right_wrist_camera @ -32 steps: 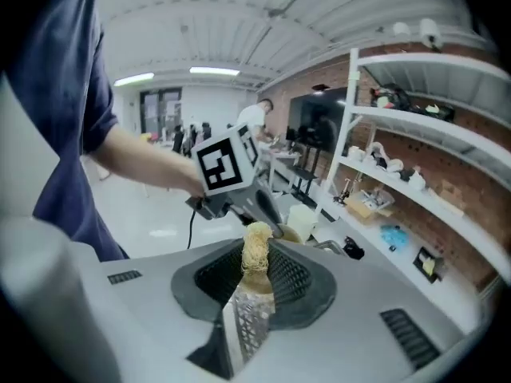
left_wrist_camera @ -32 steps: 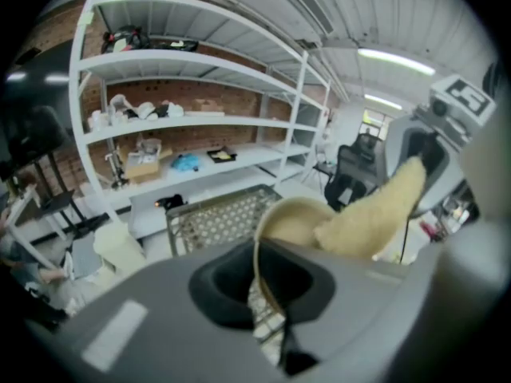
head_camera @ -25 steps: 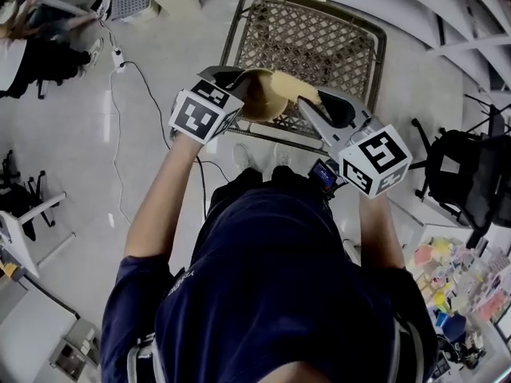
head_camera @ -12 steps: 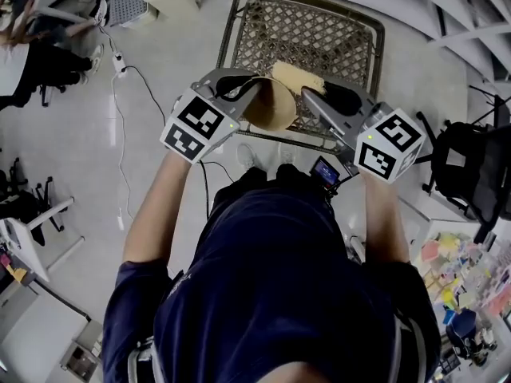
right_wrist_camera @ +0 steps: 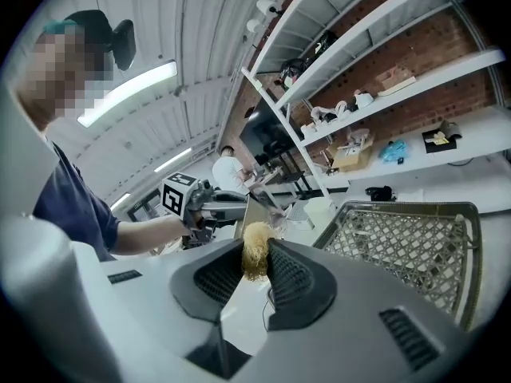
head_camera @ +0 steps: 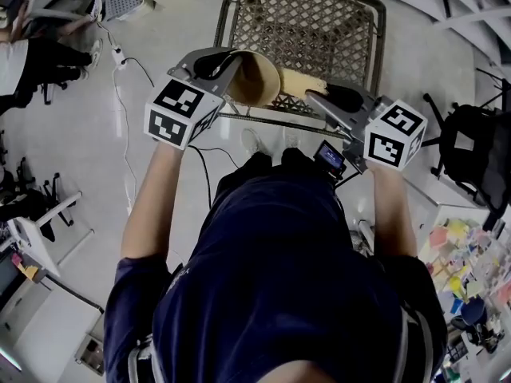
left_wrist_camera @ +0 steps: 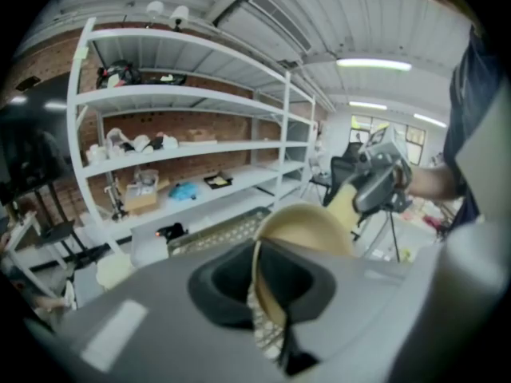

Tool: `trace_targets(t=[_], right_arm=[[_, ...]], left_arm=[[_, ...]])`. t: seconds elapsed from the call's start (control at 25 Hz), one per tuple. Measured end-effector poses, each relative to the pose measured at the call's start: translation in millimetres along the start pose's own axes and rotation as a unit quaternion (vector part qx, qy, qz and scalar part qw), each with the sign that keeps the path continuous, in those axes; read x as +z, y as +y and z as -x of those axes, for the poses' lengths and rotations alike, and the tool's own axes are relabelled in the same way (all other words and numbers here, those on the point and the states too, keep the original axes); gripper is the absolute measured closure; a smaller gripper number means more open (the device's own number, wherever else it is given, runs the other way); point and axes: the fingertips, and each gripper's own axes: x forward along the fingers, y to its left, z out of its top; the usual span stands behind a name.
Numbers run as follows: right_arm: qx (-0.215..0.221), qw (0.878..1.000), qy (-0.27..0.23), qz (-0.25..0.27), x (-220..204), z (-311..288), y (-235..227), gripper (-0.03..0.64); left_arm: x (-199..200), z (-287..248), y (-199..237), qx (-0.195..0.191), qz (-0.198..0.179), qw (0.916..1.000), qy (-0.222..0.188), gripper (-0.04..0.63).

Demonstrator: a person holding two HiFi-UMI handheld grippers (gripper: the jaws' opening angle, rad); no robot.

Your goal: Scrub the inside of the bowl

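Bowl (head_camera: 257, 80) hangs over the wire basket's (head_camera: 319, 22) near edge, its rim pinched in the left tool (left_wrist_camera: 259, 284), whose jaws have just been easing open slightly. The right tool (right_wrist_camera: 255, 268) clamps a scrub pad (right_wrist_camera: 255, 247) outside the bowl, so scrubbing likely remains.

White shelving (left_wrist_camera: 200, 94) against brick wall (left_wrist_camera: 215, 124), pale floor (head_camera: 72, 158), ceiling strip light (left_wrist_camera: 375, 64), perhaps a window (left_wrist_camera: 375, 124)

The bowl (head_camera: 257, 78) sits left of the scrubber (head_camera: 302, 84), just beside it, both above the near edge of the wire basket (head_camera: 319, 22); shelving (left_wrist_camera: 200, 138) stands behind that basket.
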Motion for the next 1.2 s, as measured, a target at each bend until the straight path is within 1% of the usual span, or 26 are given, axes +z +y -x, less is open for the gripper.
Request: trace_targets(t=[0.08,0.16,0.28,0.32,0.4,0.56,0.68,0.8,0.88,1.0,1.2], right_arm=[[-0.008,1.0,0.005,0.011,-0.4,6.1,-2.2,0.54],[-0.019,1.0,-0.003,0.02,5.8,16.6,-5.3,0.54],[-0.013,0.999,-0.035,0.031,26.7,28.1,0.2,0.54],[-0.011,0.998,-0.044,0.038,33.4,29.5,3.5,0.54],[-0.007,0.997,-0.055,0.048,42.1,30.4,10.4,0.54],[0.005,0.996,-0.068,0.054,45.8,34.5,19.1,0.54],[0.014,0.996,-0.075,0.039,41.0,38.7,20.6,0.54],[0.024,0.997,-0.069,0.022,31.0,37.6,19.5,0.54],[0.028,0.997,-0.066,0.013,25.8,36.7,18.8,0.54],[0.034,0.997,-0.062,0.005,21.1,31.1,20.2,0.54],[0.05,0.997,-0.061,-0.017,17.9,20.7,21.6,0.541]], left_arm=[[-1.5,-4.8,-7.6,-0.01,-0.004,0.9999,0.013,0.584],[-8.6,-14.1,-23.6,-0.036,-0.014,0.9985,0.039,0.589],[-19.2,-28.1,-51.8,-0.072,-0.049,0.993,0.08,0.589],[-21.2,-32.0,-58.0,-0.077,-0.059,0.9914,0.088,0.589],[-23.4,-39.3,-64.4,-0.081,-0.061,0.9903,0.094,0.589],[-19.0,-49.1,-64.3,-0.071,-0.04,0.9923,0.093,0.589],[-11.5,-49.6,-62.0,-0.061,-0.011,0.9949,0.08,0.589],[-8.1,-47.6,-56.2,-0.049,0.018,0.9964,0.068,0.589],[-6.3,-46.6,-55.3,-0.05,0.035,0.9964,0.059,0.589],[-4.9,-41.1,-57.2,-0.066,0.06,0.9951,0.043,0.589],[-14.4,-31.7,-52.2,-0.065,0.07,0.9944,0.046,0.589]])
